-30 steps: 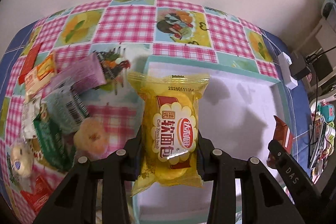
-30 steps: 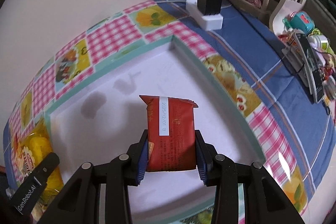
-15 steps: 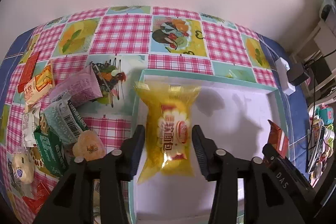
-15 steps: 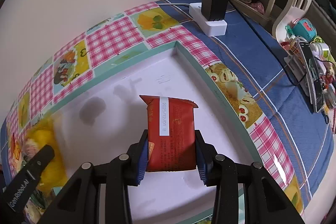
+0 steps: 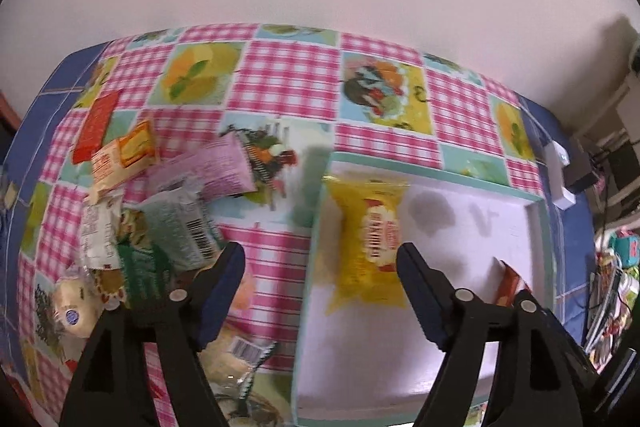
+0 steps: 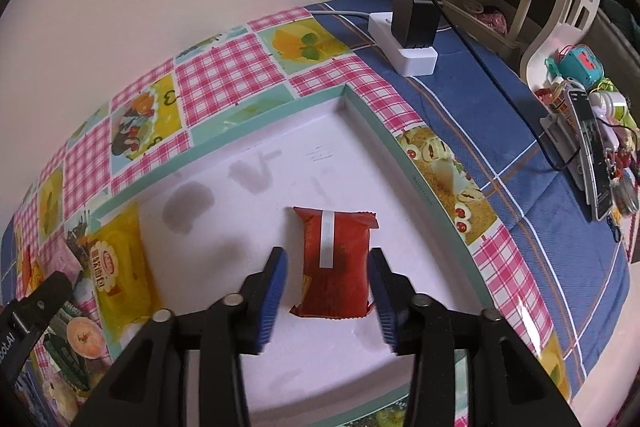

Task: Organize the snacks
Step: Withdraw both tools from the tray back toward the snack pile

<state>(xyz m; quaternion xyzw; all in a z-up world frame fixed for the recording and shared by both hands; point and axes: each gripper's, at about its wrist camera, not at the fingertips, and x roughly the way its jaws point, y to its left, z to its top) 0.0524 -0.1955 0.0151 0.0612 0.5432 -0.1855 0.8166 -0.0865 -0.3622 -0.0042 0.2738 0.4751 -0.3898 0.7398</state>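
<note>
A yellow bread packet (image 5: 368, 239) lies in the white tray (image 5: 516, 199) at its left end; it also shows in the right wrist view (image 6: 118, 263). My left gripper (image 5: 320, 259) is open wide above the tray's left edge, holding nothing. A red snack packet (image 6: 334, 263) lies on the tray floor (image 6: 328, 151). My right gripper (image 6: 328, 275) is open, its blue pads either side of the red packet and apart from it. The red packet's end shows in the left wrist view (image 5: 508, 283).
A pile of loose snack packets (image 5: 160, 211) lies on the checked tablecloth left of the tray. A white power strip with a black charger (image 6: 412, 27) sits beyond the tray's far right corner. A cable and small items (image 6: 592, 115) lie on the blue cloth at right.
Both grippers have opened. The yellow bread packet and the red packet were let go and now lie in the tray. The left gripper has drawn back and shifted left.
</note>
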